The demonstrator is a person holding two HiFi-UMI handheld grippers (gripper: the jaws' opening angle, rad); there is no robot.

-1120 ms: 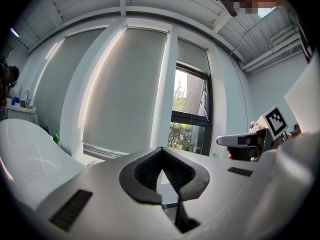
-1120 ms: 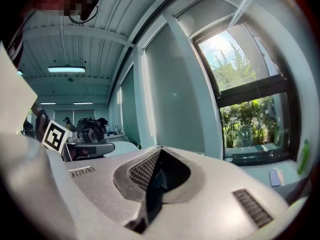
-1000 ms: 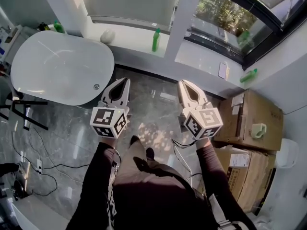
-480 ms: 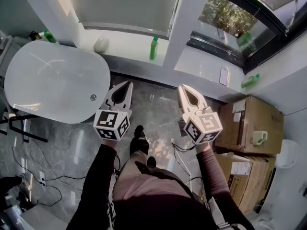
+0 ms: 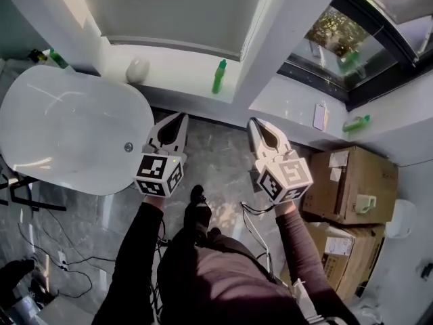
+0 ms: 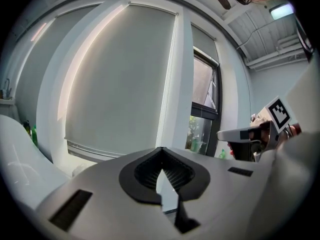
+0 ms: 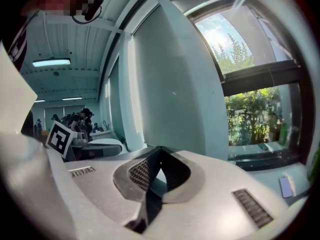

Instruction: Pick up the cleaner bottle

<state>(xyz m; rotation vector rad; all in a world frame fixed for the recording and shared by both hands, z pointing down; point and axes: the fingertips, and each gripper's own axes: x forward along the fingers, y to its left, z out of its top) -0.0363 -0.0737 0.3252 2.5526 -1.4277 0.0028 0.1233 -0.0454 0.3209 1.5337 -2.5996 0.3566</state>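
The cleaner bottle (image 5: 219, 76), green with a green cap, stands upright on the white window sill (image 5: 183, 63) next to a white pillar. My left gripper (image 5: 180, 115) is shut and empty, held over the floor short of the sill, below and left of the bottle. My right gripper (image 5: 252, 122) is shut and empty too, below and right of the bottle. In the left gripper view the jaws (image 6: 161, 149) meet at their tips before the blind. In the right gripper view the jaws (image 7: 159, 148) likewise meet, facing the pillar. The bottle shows in neither gripper view.
A white oval bathtub (image 5: 61, 131) lies at the left. A second green bottle (image 5: 356, 122) and a flat phone-like thing (image 5: 319, 116) rest on the right sill. Cardboard boxes (image 5: 348, 181) are stacked at the right. Cables (image 5: 254, 225) trail on the marble floor.
The person has stepped forward towards the window. Both shut grippers have come closer to the sill, and the bottle now lies nearer their tips.
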